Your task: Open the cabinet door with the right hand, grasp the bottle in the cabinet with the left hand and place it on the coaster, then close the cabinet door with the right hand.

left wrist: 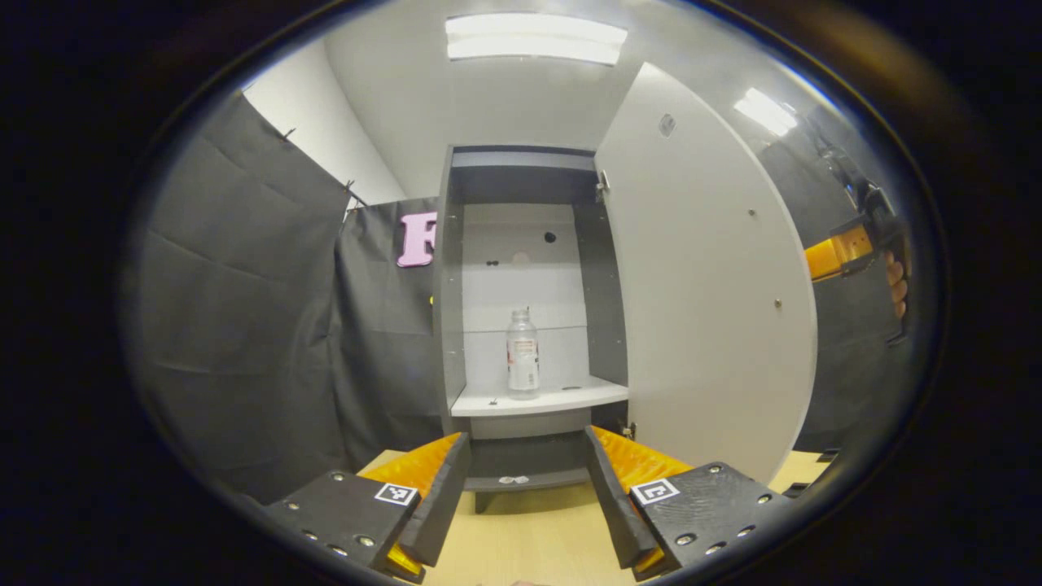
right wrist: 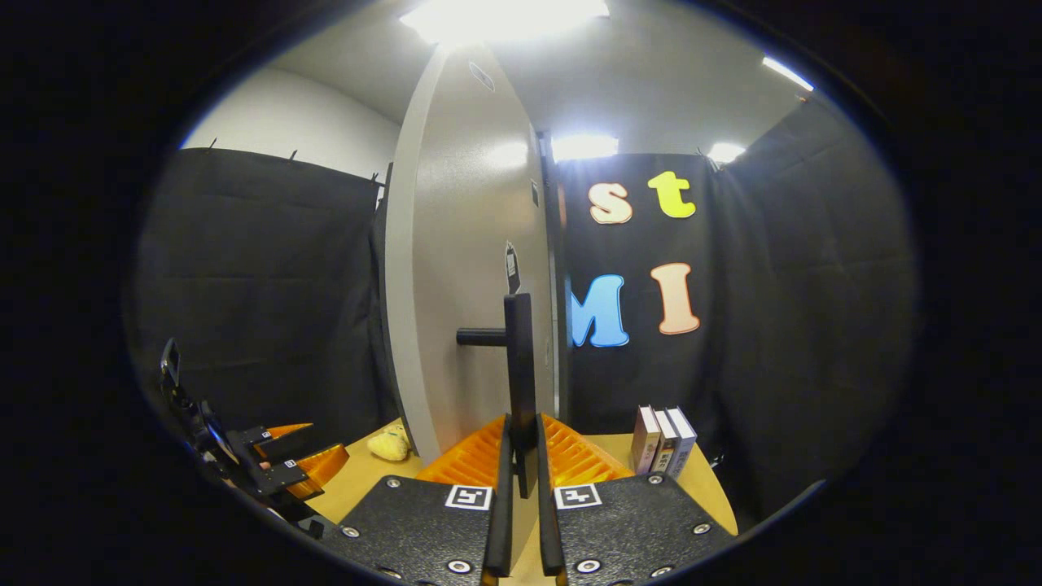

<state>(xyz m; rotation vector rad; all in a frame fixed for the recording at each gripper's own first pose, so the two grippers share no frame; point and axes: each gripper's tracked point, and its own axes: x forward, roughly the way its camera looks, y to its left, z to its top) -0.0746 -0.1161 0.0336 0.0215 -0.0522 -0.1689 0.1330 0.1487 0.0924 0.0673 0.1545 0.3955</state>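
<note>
The grey cabinet [left wrist: 521, 175] stands with its white door [left wrist: 700, 285] swung wide to the right. A clear plastic bottle [left wrist: 522, 353] stands upright on the white shelf [left wrist: 570, 398] inside. My left gripper [left wrist: 526, 464] is open in front of the cabinet and below the shelf, well short of the bottle. My right gripper [right wrist: 521, 460] is shut on the door's black bar handle [right wrist: 519, 366], seen edge-on against the door [right wrist: 472, 285]. The right gripper [left wrist: 847, 252], with a hand on it, shows past the door's edge in the left gripper view.
A light wooden table [left wrist: 529, 545] carries the cabinet. Several upright books [right wrist: 663, 439] stand on the table [right wrist: 606, 446] right of the door, and a small pale object [right wrist: 389, 445] lies left of it. Black cloth walls surround the booth. The left gripper [right wrist: 277, 464] shows low left.
</note>
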